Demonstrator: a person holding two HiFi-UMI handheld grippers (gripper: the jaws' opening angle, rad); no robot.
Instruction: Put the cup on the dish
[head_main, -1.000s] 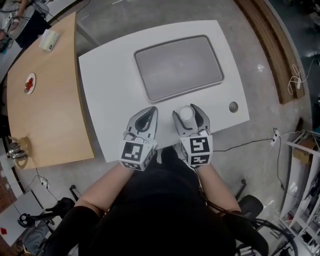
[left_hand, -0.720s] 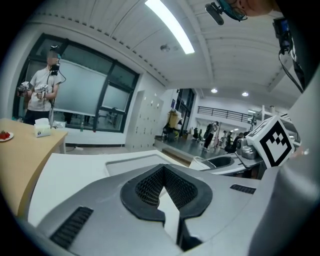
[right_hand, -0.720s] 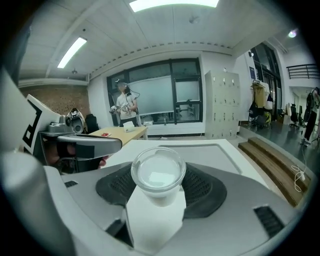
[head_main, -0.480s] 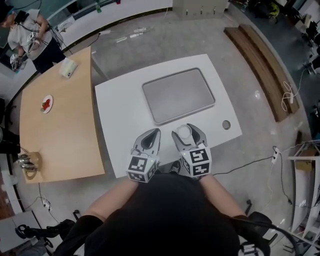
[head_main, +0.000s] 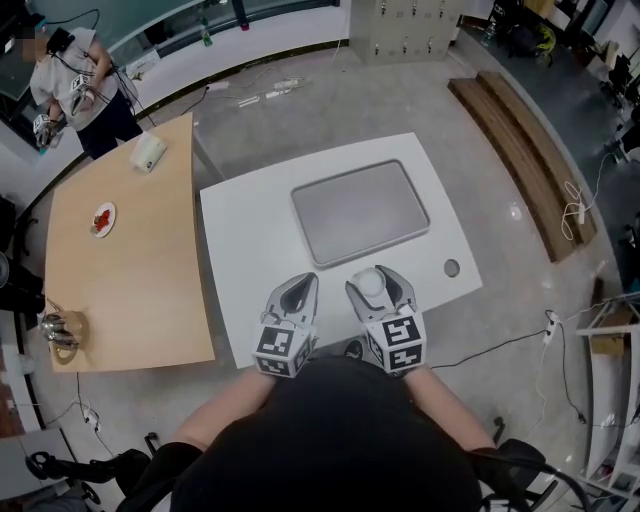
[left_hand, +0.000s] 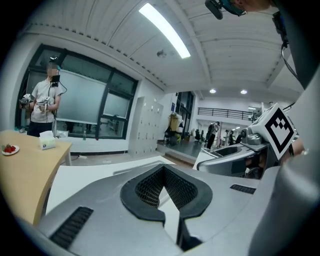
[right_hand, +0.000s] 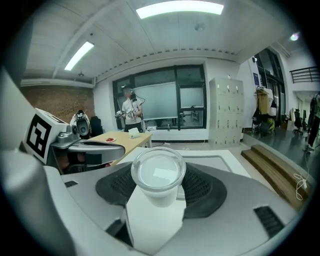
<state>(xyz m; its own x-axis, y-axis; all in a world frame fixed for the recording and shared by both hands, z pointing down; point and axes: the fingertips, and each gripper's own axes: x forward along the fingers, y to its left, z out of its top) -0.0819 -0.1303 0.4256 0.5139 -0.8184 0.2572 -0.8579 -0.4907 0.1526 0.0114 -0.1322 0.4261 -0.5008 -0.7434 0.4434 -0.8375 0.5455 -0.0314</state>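
Since a second ago, the head view has drawn back and shows more of the room, while both grippers hold at the white worktop's near edge. Right gripper clamps a translucent white cup, upright, just short of the grey rectangular dish. Left gripper is closed on nothing. A wooden table with a small plate stands left, and a person stands beyond it.
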